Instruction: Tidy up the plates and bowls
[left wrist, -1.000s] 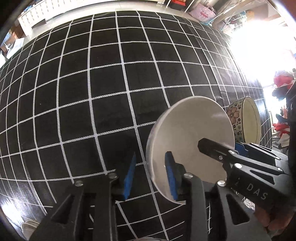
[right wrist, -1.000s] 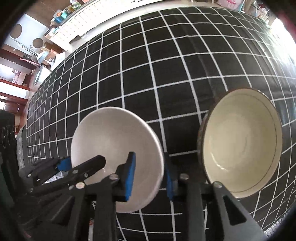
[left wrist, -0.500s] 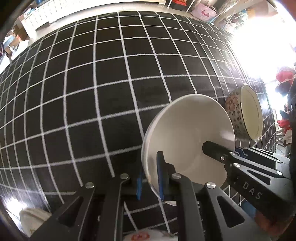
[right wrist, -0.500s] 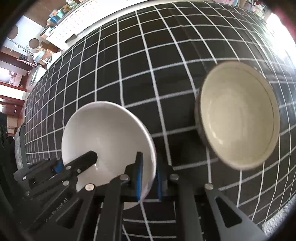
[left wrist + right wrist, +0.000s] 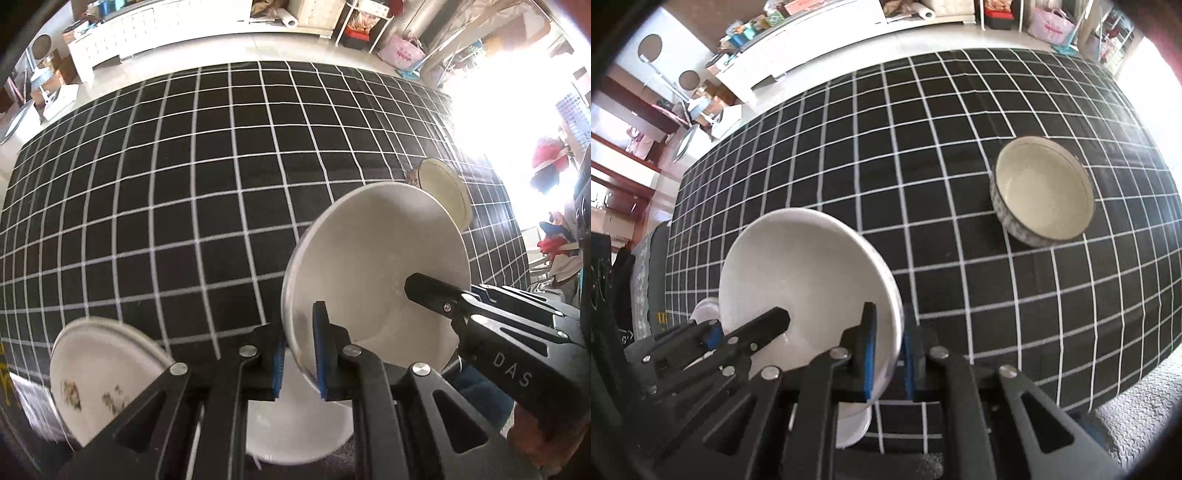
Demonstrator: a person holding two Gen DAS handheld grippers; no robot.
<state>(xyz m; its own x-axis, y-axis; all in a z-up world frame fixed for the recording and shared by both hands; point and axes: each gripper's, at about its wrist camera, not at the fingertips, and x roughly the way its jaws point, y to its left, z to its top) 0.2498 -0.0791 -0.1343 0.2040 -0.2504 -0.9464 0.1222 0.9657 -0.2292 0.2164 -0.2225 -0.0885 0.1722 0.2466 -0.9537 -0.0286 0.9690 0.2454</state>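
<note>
A plain white bowl hangs tilted above the black checked tablecloth. My left gripper is shut on its left rim. My right gripper is shut on the opposite rim and shows in the left wrist view as a black jaw reaching over the bowl. The left gripper also appears at the bowl's far side in the right wrist view. A cream bowl with a patterned outside sits upright on the cloth, off to the right.
Below the held bowl, near the table's front edge, lie a flowered plate and a plain white dish. A white cabinet and cluttered shelves stand beyond the far edge. Grey floor matting shows at the lower right.
Both grippers closed on the white bowl's rim and lifted it off the cloth. The table has dropped away in both views, and the plates near the front edge have come into sight.
</note>
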